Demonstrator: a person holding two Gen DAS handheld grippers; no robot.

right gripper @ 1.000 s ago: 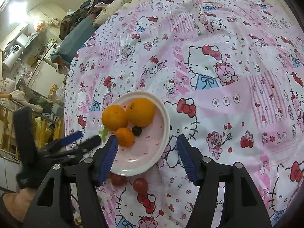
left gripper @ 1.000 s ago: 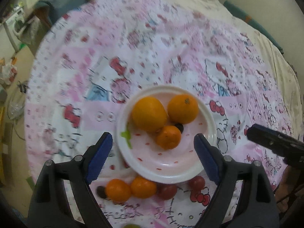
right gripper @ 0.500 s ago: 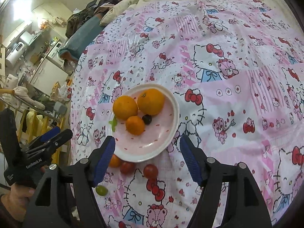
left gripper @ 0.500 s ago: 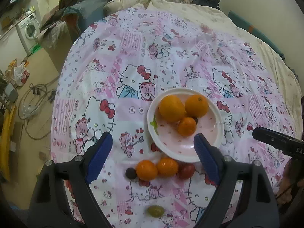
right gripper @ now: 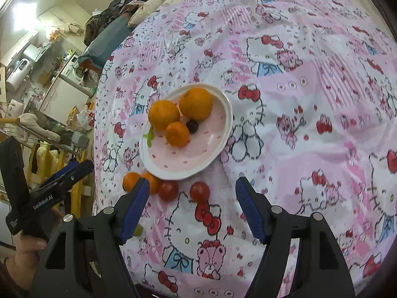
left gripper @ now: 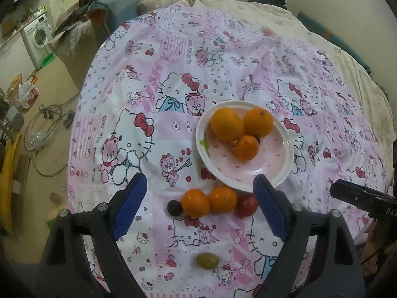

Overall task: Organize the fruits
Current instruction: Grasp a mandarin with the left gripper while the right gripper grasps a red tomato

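Note:
A pink-and-white plate on the cartoon-cat tablecloth holds two big oranges, a small orange and a dark grape. In front of it on the cloth lie a dark grape, two small oranges, two red tomatoes and a green grape. My left gripper hangs open above the loose oranges. My right gripper is open above the tomatoes, touching nothing. Its left finger hides part of one orange.
The round table's left edge drops to a cluttered floor with cables and a washing machine. Bedding and clothes lie beyond the table. Each gripper shows in the other's view, the left one in a hand, the right one at the edge.
Both grippers have drawn back from the plate toward the near table edge. The loose fruit and the green grape have come into view. The right jaws stand slightly wider.

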